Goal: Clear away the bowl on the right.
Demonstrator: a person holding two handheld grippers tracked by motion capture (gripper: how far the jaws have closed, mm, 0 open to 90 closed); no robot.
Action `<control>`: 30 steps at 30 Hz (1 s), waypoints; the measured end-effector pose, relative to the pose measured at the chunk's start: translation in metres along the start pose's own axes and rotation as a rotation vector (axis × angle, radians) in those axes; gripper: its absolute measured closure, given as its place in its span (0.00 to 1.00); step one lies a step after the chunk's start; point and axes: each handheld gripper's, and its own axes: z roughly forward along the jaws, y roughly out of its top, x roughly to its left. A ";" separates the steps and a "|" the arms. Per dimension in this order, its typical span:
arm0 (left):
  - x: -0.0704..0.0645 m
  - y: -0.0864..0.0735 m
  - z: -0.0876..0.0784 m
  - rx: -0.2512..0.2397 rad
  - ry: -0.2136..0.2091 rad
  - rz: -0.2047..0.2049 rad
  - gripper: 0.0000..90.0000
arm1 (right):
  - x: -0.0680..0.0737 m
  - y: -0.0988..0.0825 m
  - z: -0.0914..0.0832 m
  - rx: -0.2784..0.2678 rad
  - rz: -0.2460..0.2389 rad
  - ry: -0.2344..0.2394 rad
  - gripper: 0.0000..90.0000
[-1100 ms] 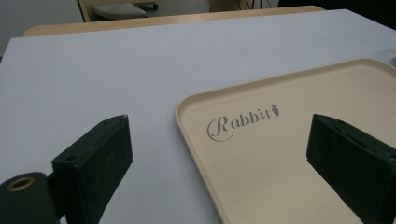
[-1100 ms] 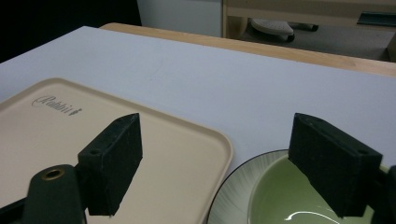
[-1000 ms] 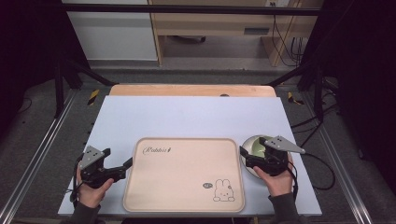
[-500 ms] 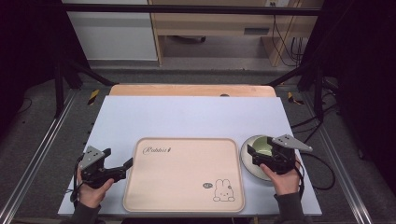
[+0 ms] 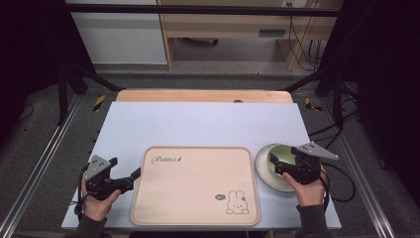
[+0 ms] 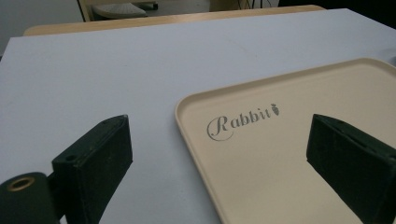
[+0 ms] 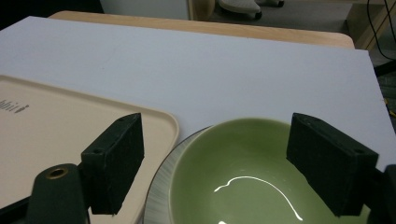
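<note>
Near the table's right edge, the wide-open right claw (image 7: 212, 163) should drop one jaw inside the green bowl (image 7: 243, 186) and squeeze its rim.

Even overhead light, dark surroundings; glare streak inside the green bowl (image 7: 243, 186); near jaws soft.

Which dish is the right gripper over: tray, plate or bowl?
The green bowl. The right gripper hangs above it with jaws open. The bowl sits on the grey-rimmed plate, beside the beige tray.
</note>
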 end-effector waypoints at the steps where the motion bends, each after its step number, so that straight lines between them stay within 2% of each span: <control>1: 0.000 0.000 0.000 0.001 0.000 0.002 0.08 | -0.003 -0.001 0.000 0.007 -0.001 -0.009 0.22; 6: 0.000 0.000 0.001 0.003 -0.002 0.004 0.08 | -0.008 -0.002 0.000 0.019 0.009 -0.029 0.22; 17: 0.000 -0.001 0.001 0.007 0.000 0.004 0.08 | -0.030 -0.009 0.001 0.067 0.049 -0.120 0.24; 30: 0.000 -0.002 0.003 0.015 -0.003 0.006 0.08 | -0.047 -0.016 0.003 0.113 0.095 -0.168 0.26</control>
